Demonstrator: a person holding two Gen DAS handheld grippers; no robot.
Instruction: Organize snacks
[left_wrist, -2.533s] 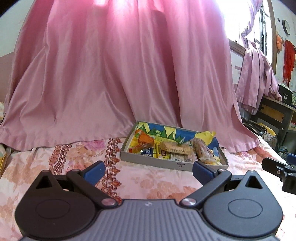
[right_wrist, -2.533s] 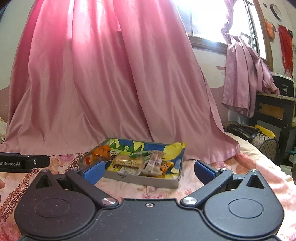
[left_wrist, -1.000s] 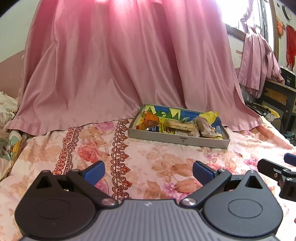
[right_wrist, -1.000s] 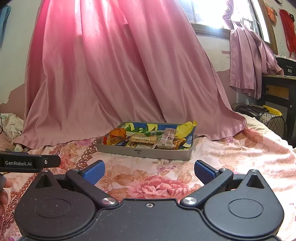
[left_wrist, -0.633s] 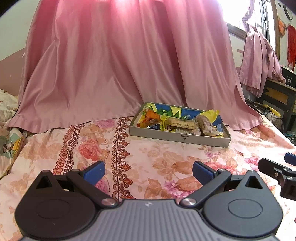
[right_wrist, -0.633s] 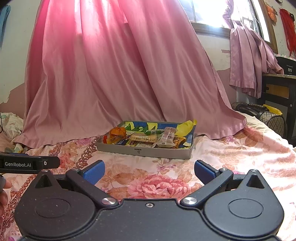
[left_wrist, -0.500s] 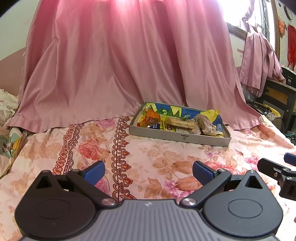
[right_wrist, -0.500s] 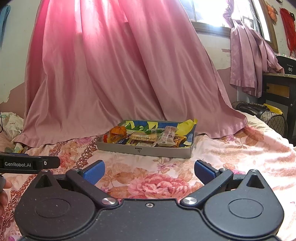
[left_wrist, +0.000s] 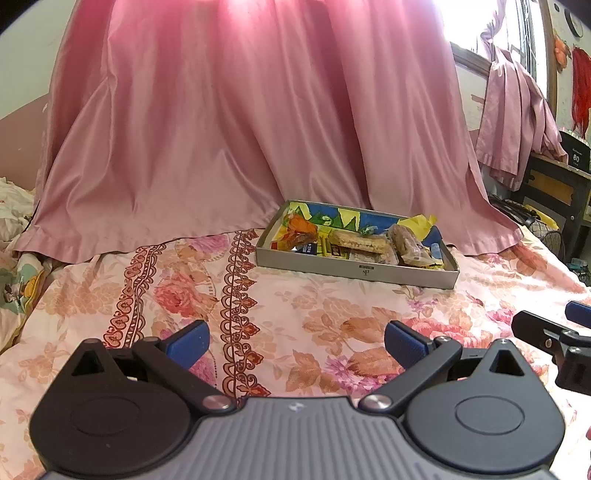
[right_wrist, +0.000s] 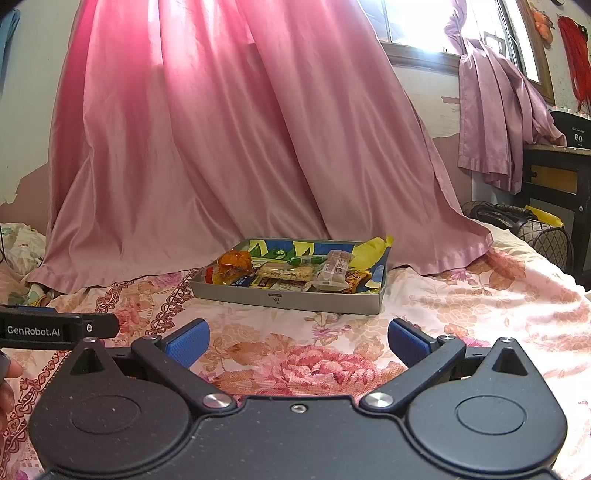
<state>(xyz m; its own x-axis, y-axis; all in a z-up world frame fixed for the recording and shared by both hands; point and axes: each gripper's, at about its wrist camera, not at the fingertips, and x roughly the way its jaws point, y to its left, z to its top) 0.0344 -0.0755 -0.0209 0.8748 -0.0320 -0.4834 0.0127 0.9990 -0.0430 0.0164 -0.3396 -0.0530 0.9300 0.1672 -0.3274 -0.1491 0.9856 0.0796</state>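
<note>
Snack tray (right_wrist: 291, 297) lies dead ahead of the right gripper (right_wrist: 297, 341), ahead-right of the left gripper (left_wrist: 295, 341), long side across the approach. Both grippers gape wide, empty; right looks nearer.

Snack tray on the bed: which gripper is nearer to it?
Cannot tell for sure; they look about level. The left gripper sits back from the snack tray, which lies ahead and to its right. The right gripper faces the tray nearly straight ahead. Both open, empty.
</note>
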